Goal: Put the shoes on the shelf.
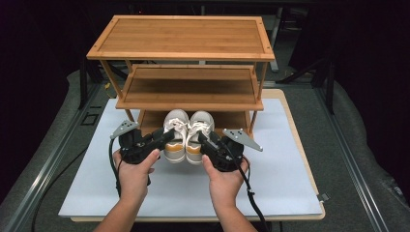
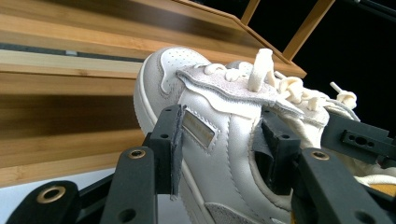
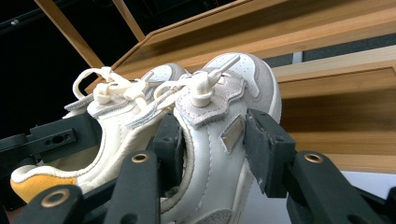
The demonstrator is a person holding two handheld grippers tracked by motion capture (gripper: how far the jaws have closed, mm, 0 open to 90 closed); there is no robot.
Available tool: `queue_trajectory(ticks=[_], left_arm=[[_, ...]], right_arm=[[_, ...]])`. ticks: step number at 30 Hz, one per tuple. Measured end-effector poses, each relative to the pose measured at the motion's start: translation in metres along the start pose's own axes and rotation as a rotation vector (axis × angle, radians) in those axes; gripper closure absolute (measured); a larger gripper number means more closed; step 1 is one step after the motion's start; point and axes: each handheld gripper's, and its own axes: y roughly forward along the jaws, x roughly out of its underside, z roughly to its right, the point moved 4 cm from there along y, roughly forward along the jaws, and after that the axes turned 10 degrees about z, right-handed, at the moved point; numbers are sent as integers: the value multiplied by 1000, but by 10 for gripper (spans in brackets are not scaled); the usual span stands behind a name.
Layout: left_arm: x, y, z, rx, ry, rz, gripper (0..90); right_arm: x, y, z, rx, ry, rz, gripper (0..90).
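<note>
A pair of white sneakers with yellow heels hangs side by side in front of the bottom shelf of a bamboo rack (image 1: 183,36). My left gripper (image 1: 167,137) is shut on the left sneaker (image 1: 175,137); in the left gripper view (image 2: 224,151) one pad presses its outer side and the other sits inside its opening. My right gripper (image 1: 203,139) is shut the same way on the right sneaker (image 1: 199,130), whose side wall (image 3: 210,140) lies between the pads of the right gripper (image 3: 217,149). The toes point toward the rack.
The rack has three tiers; its middle shelf (image 1: 188,87) and bottom shelf (image 1: 232,118) are bare. It stands at the back of a white mat (image 1: 275,174) on a wooden table. Dark floor and metal rails (image 1: 58,150) flank the table.
</note>
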Motion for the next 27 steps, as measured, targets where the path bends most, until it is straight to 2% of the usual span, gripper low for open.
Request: queue_trajectory(ticks=[1,3,4,6,8,9,11,12,18,23,27], left_arm=[[-1,0,0,2,-2,3,565],[-3,0,1,2,0,3,565],[-3,0,1,2,0,3,566],[-5,0,3,2,5,6,565],[-7,-1,5,4,9,8,565],[-8,-1,5,4,11,7,566],[-9,-1,6,8,6,13,565],[-10,-1,6,9,5,13,566],[-15,0,9,11,16,18,565],[-23,4,9,13,14,25,565],[-28,9,7,13,8,26,566]], right_arm=[[-2,1,-1,-12,1,18,587],[-4,-1,-2,-10,-8,-2,587],[-4,0,-2,-6,-5,17,587],[-5,-1,-2,6,-9,10,587],[-7,-2,-3,6,-8,6,587],[-8,-3,-3,-12,-6,11,587],[-10,-3,-4,1,-8,17,587],[-11,-3,-4,-12,-9,24,587],[-16,-4,-4,-14,-11,31,587],[-24,1,-6,-10,-21,41,587],[-31,4,-6,-10,-32,28,587]])
